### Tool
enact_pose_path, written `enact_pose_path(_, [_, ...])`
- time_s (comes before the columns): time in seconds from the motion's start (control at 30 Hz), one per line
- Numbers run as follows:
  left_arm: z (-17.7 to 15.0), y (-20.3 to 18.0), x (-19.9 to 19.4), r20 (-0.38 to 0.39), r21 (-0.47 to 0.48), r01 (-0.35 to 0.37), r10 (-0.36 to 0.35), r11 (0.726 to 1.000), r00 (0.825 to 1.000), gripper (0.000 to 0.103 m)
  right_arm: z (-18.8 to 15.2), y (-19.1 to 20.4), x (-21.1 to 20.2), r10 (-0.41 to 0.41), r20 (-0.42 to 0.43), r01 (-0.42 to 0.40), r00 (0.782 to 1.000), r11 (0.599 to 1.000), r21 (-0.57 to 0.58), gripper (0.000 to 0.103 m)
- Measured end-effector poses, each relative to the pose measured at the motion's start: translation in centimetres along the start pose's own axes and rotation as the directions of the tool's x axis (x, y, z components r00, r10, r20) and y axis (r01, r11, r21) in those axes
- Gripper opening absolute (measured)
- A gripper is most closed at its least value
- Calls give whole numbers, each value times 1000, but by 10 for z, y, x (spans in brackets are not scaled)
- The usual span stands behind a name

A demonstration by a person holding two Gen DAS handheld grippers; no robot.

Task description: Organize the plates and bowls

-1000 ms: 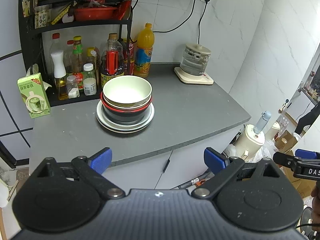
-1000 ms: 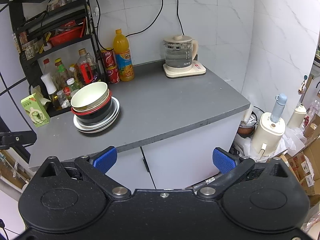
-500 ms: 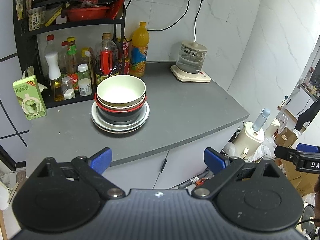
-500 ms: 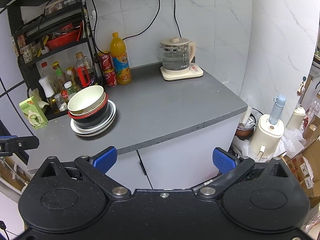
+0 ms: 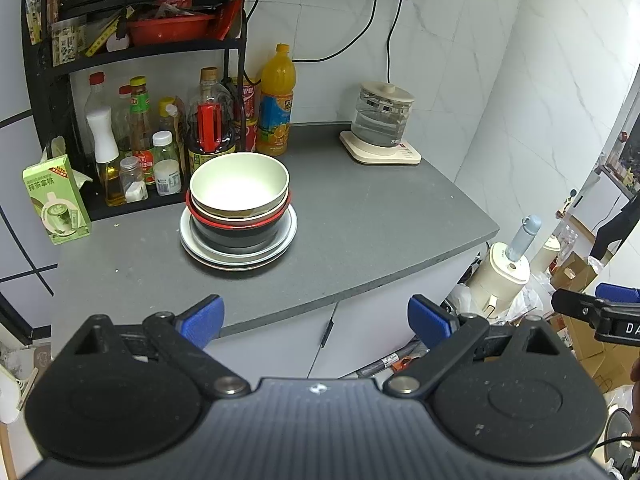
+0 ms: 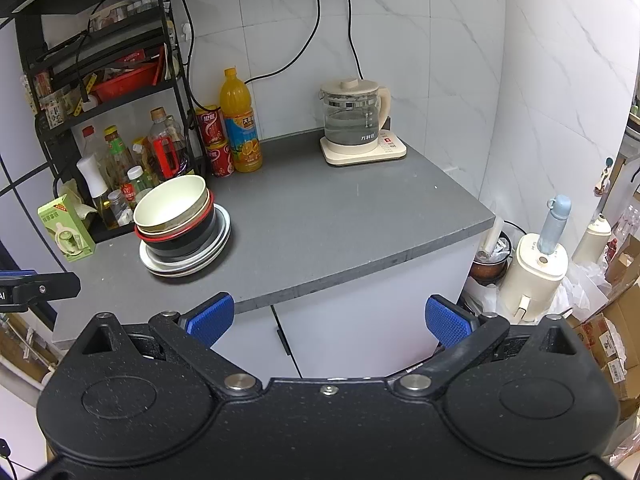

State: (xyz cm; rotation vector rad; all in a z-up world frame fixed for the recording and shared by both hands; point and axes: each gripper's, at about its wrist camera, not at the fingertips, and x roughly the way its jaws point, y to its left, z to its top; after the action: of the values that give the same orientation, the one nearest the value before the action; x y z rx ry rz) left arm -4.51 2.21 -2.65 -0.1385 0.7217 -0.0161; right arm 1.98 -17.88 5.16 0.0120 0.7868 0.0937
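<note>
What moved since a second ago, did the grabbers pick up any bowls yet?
No bowls picked up. Both grippers only drifted slightly: the stack of bowls and plates slid a little left and down in each wrist view. The left gripper and right gripper stayed wide open and empty, back from the counter. The stack, bottles and kettle sat untouched.

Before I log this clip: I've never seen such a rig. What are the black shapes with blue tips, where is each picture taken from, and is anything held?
No robot here: a person holds one pair of tongs in each hand, with a fisheye camera on each looking forward along its fingers. The black shapes are the tool bodies; the blue tips are finger pads. One picture is from the left tongs, the other from the right tongs. Both are open and hold nothing. On the grey counter stands a stack: a cream bowl on top, a black bowl with a red rim beneath, on plates. Also a glass kettle, an orange juice bottle and a rack of bottles.
</note>
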Motion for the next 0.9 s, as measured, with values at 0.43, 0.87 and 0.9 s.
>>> enact_pose_path(0.43, [0, 1, 0, -4, 4, 9, -9, 1000, 1000, 97, 1, 1, -2, -1, 7, 1, 1000, 1000, -3, 103])
enact_pose_path(0.87, [-2, -3, -5, -3, -4, 2, -2, 1000, 1000, 97, -1, 2, -7, 0, 13, 0, 1000, 1000, -6, 103])
enact_pose_path(0.9, [-3, -4, -5, -2, -4, 2, -2, 1000, 1000, 97, -1, 2, -7, -1, 14, 1, 1000, 1000, -6, 103])
